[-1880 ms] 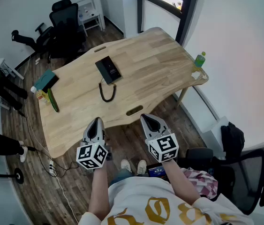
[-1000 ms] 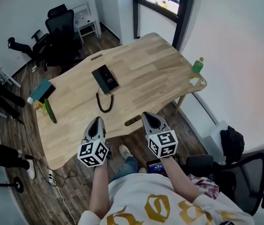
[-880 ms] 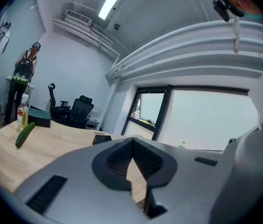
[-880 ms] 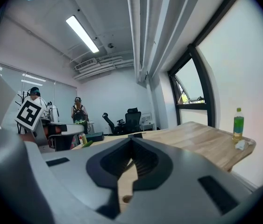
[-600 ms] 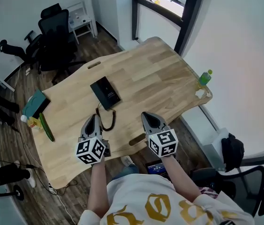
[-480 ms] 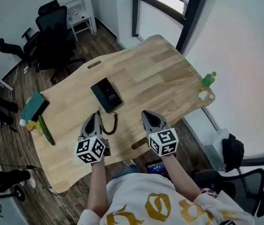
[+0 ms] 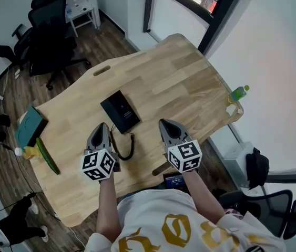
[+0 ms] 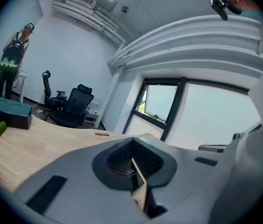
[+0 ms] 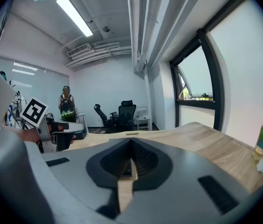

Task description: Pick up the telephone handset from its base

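Note:
A black telephone (image 7: pixel 120 111) lies flat on the wooden table (image 7: pixel 179 77), its handset resting on the base. Its coiled black cord (image 7: pixel 127 145) loops toward the near edge. My left gripper (image 7: pixel 101 126) hovers just to the near left of the phone, beside the cord, jaws shut and empty. To the right of the phone my right gripper (image 7: pixel 165 124) hangs over bare wood, also shut with nothing in it. In the left gripper view the left gripper (image 8: pixel 132 160) shows its jaws pressed together. The right gripper (image 9: pixel 131 160) looks the same in the right gripper view.
A teal box (image 7: pixel 28 126), a long green object (image 7: pixel 48 155) and a yellow bottle (image 7: pixel 27 152) sit at the table's left end. A green bottle (image 7: pixel 238 93) stands on the right corner. Black office chairs (image 7: pixel 50 33) stand beyond the table. A person (image 9: pixel 67 107) stands far back.
Both grippers have moved forward from in front of the table to over its near part, closing on the phone. The jaws stayed shut. The phone has not moved.

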Demonstrator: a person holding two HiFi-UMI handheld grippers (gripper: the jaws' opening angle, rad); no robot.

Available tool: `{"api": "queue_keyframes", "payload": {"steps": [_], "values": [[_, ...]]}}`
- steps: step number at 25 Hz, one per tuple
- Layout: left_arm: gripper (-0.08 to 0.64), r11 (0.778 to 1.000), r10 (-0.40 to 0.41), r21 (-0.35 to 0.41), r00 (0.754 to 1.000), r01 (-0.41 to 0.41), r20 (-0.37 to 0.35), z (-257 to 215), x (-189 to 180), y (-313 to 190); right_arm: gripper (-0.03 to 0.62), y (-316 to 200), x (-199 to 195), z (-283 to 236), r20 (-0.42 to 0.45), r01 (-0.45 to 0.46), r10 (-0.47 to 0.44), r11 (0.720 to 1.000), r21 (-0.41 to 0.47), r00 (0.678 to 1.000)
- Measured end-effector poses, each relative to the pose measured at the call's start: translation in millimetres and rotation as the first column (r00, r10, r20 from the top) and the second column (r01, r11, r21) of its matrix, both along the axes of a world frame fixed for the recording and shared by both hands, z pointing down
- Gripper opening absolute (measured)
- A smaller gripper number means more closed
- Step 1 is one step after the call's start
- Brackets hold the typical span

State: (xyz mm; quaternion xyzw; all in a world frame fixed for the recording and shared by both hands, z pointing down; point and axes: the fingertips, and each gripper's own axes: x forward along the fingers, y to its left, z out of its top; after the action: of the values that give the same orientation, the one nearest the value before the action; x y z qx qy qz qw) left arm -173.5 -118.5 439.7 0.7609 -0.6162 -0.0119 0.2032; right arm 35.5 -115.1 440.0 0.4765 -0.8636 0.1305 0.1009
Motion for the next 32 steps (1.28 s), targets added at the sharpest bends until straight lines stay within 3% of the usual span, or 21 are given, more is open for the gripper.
{"api": "queue_keyframes", "payload": {"steps": [14,21,32], "values": [[0.005,0.998,-0.055,-0.035,0.998,0.054,-0.023,18,-18,-16,0.006,-22,-31,4,-0.027,0.075,-0.075,0.997,0.02,0.997],[0.005,0.996,-0.054,-0.075,0.998,0.053,-0.012,38,-18,-20,0.005,-30,-28,5,-0.018,0.069,-0.068,0.996,0.048,0.998],[0.005,0.976,-0.08,-0.204,0.996,0.072,-0.035,87,-20,-38,0.005,-59,-41,47,-0.047,0.117,-0.119,0.992,-0.048,0.992]]}}
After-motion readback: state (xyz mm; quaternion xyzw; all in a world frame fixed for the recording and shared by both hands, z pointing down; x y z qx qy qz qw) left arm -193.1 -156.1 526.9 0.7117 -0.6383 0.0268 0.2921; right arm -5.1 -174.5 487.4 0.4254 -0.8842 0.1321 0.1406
